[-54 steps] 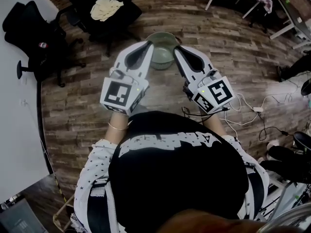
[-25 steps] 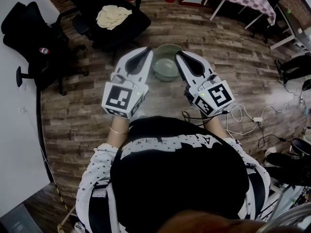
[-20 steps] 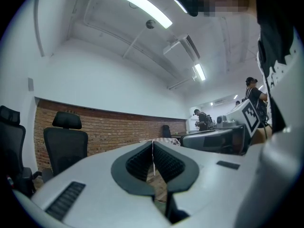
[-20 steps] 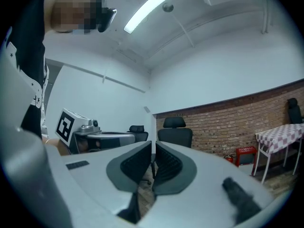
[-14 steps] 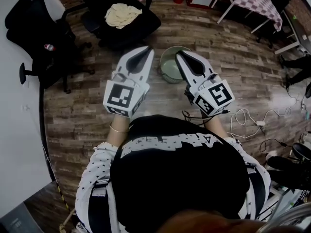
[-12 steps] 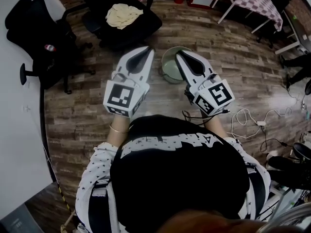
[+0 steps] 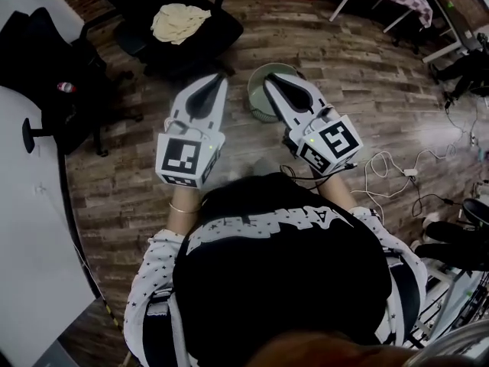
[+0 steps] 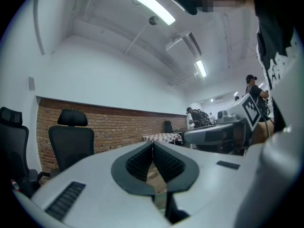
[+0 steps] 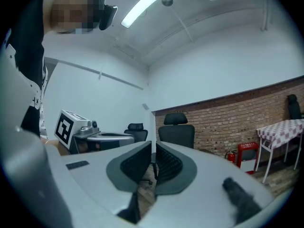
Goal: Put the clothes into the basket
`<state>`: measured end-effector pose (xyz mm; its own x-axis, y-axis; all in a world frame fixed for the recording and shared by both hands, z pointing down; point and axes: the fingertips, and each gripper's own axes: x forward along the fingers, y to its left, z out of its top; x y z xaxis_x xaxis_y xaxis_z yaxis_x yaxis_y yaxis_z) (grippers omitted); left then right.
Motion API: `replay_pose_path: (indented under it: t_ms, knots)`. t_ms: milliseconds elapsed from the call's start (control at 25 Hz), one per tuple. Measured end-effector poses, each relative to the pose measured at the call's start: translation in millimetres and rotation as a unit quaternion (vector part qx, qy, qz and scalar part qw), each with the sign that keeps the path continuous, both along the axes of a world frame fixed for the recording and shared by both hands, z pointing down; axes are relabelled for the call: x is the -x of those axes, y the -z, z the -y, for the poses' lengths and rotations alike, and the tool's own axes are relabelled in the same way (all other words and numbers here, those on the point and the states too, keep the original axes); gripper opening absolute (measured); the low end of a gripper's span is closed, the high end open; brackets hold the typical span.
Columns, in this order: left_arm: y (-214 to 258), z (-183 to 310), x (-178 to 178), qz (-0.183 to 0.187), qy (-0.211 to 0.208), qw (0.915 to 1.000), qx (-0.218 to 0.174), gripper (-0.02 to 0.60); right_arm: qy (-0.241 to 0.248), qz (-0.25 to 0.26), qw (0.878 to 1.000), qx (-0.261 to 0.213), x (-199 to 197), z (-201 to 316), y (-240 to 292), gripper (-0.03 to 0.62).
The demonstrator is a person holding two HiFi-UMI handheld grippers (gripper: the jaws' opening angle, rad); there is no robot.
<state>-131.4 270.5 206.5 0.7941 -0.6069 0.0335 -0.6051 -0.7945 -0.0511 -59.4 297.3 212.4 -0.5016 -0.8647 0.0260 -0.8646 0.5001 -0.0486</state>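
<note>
Cream cloth (image 7: 179, 21) lies crumpled on the seat of a black office chair (image 7: 221, 33) at the upper left of the head view. The pale green basket (image 7: 252, 90) stands on the wood floor (image 7: 367, 75) just below and to the right of that chair, with nothing in the part of it I can see. Over the last couple of seconds the basket has slid from the open gap between my two grippers to sit half hidden under the tip of the right gripper (image 7: 273, 82). The left gripper (image 7: 216, 81) has drifted a little down and left in the frame, and the cloth has kept to its upper-left corner. I read that as positioning only: nothing has been lifted, and the first pick is still ahead of me. Both gripper views look level across the room at a brick wall (image 8: 118, 127) and a checked table (image 9: 280, 127), so neither shows me the cloth. They do settle what the head view leaves vague from above: on each gripper the ribbed pads are clenched together with nothing between them. I will have to spread the jaws before reaching for the cloth.
</note>
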Motion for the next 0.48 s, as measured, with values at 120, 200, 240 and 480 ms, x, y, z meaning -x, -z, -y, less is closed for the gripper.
replay_pose_path:
  t_ms: [120, 200, 240, 480]
  knots:
    - [-4, 3, -1, 0.004, 0.003, 1.0, 0.003, 0.014, 0.003, -0.002, 1.0, 0.006, -1, 4, -2, 0.034]
    - [-8, 7, 1, 0.005, 0.008, 0.9999, 0.007, 0.014, 0.007, -0.004, 1.0, 0.008, 0, 10, -3, 0.034]
    - [-9, 10, 3, 0.005, 0.012, 0.9999, 0.01, 0.014, 0.011, -0.006, 1.0, 0.01, 1, 14, -4, 0.034]
    - [-10, 33, 16, 0.006, 0.038, 0.9992, 0.01, 0.014, 0.039, -0.006, 0.999, -0.006, 9, 46, -1, 0.034]
